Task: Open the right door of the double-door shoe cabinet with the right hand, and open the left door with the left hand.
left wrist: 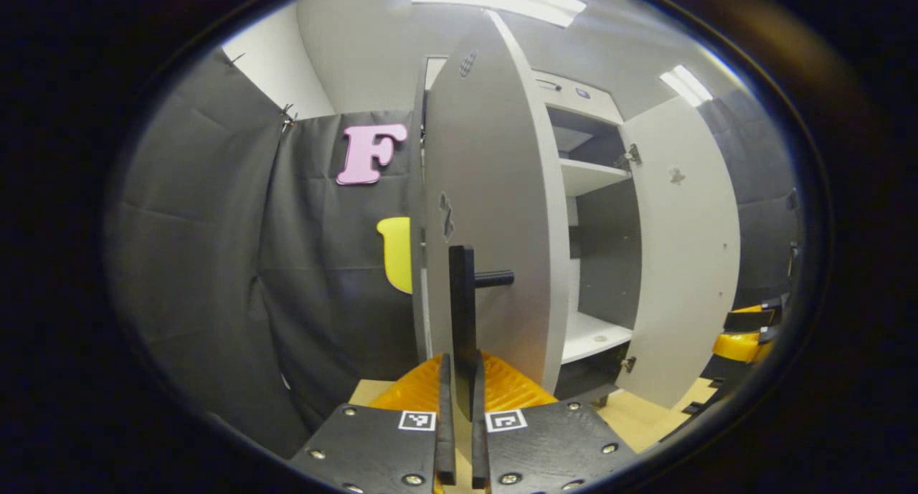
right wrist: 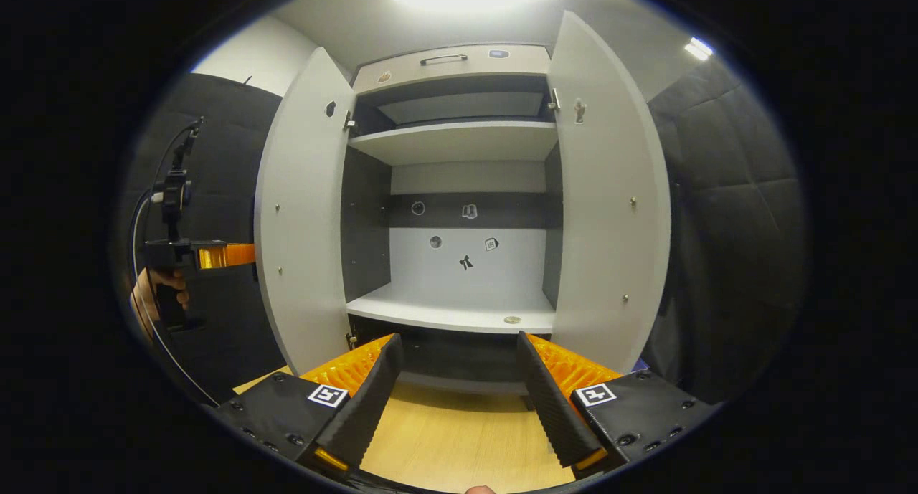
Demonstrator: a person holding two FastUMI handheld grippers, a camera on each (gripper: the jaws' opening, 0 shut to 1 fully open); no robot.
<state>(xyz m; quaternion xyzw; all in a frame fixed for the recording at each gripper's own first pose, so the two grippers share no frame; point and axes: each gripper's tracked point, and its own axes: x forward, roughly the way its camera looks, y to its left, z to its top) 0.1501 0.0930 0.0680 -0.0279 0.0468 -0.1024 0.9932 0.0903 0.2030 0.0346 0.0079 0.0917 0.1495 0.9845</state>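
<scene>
The pale grey shoe cabinet (right wrist: 459, 143) stands in front of me with both doors swung out. In the left gripper view the left door (left wrist: 495, 193) is seen nearly edge-on, and my left gripper (left wrist: 461, 383) is shut on its black vertical handle (left wrist: 462, 293). The right door (left wrist: 681, 250) stands wide open beyond it. In the right gripper view my right gripper (right wrist: 459, 379) is open and holds nothing, facing the bare shelves between the left door (right wrist: 305, 214) and the right door (right wrist: 609, 207). The left gripper (right wrist: 215, 255) and a hand (right wrist: 154, 293) show behind the left door.
A drawer with a handle (right wrist: 452, 60) tops the cabinet. Small stickers mark the back panel (right wrist: 466, 261), and a small round thing lies on the lower shelf (right wrist: 512, 320). Light wooden floor (right wrist: 459, 437) lies below. Black cloth walls (left wrist: 215, 264) close both sides. The right gripper (left wrist: 742, 340) shows at the far right.
</scene>
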